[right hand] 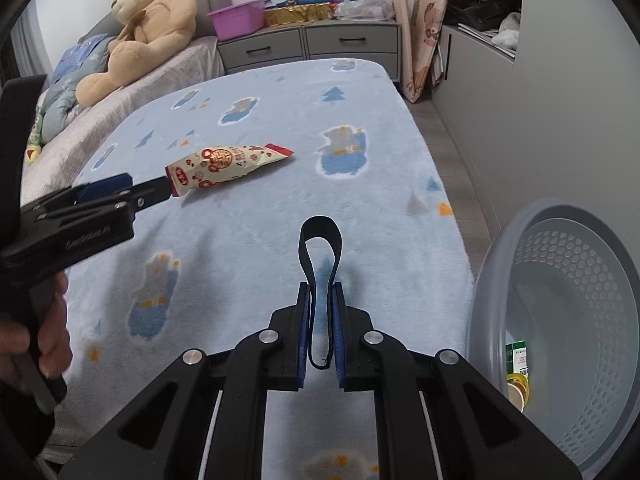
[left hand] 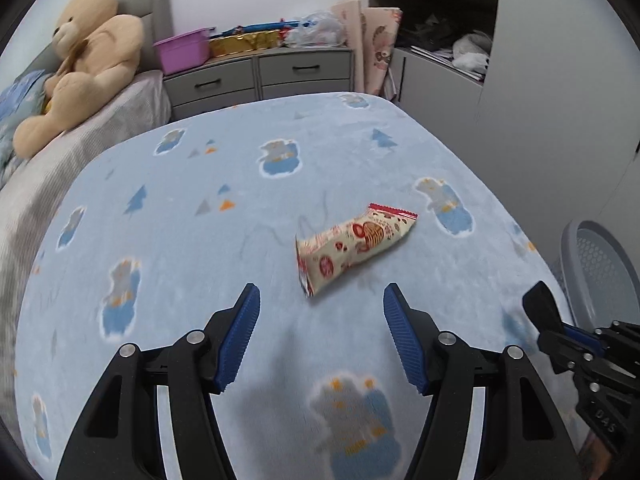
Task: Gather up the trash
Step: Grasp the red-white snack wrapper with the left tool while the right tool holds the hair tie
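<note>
A cream and red snack wrapper [left hand: 354,245] lies on the blue blanket [left hand: 200,240], just ahead of my left gripper [left hand: 321,300], which is open and empty. It also shows in the right wrist view [right hand: 224,168], with the left gripper's fingertips [right hand: 120,188] right at its near end. My right gripper [right hand: 320,292] is shut on a black elastic band loop [right hand: 321,256] and holds it above the blanket near the bed's right edge. The right gripper [left hand: 560,320] shows at the right of the left wrist view.
A grey perforated basket [right hand: 560,320] stands beside the bed at the right, with some items at its bottom. A teddy bear [right hand: 148,28] sits on the bed at the far left. Grey drawers [right hand: 312,44] with clutter and a grey cabinet [right hand: 500,92] stand beyond.
</note>
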Available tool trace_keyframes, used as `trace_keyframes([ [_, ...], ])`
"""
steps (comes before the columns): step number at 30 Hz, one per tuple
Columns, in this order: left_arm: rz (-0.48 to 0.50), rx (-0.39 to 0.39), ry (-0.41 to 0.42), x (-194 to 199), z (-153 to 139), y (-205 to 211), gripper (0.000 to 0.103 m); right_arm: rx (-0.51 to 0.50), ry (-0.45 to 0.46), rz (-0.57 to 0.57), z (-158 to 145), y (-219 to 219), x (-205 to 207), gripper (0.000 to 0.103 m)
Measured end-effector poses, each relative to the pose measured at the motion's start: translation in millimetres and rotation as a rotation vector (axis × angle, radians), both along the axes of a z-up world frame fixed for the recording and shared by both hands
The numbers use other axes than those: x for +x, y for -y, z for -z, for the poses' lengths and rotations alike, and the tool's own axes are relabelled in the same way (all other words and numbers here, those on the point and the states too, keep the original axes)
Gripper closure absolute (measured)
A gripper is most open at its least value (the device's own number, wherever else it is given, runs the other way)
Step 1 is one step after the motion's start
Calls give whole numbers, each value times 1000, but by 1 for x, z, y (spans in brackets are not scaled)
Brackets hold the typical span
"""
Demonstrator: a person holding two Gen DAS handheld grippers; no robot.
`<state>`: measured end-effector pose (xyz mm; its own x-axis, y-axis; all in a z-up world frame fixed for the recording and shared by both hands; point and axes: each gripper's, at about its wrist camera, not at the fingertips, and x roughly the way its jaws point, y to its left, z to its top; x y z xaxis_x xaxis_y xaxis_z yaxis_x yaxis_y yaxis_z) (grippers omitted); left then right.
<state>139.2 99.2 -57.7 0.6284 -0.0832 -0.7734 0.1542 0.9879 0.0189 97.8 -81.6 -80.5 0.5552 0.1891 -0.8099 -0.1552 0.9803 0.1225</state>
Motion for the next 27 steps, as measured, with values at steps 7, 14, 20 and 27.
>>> trace_keyframes([
  [7, 184, 5, -70, 36, 9, 3, 41, 20, -19, 21, 6, 7, 7, 92],
  [14, 257, 33, -104, 60, 19, 12, 41, 41, -22, 16, 7, 7, 9, 92],
  [20, 264, 25, -126, 77, 29, 18, 41, 42, -17, 24, 5, 10, 9, 92],
  [27, 235, -19, -166, 86, 40, 22, 53, 48, -11, 33, 2, 14, 6, 92],
])
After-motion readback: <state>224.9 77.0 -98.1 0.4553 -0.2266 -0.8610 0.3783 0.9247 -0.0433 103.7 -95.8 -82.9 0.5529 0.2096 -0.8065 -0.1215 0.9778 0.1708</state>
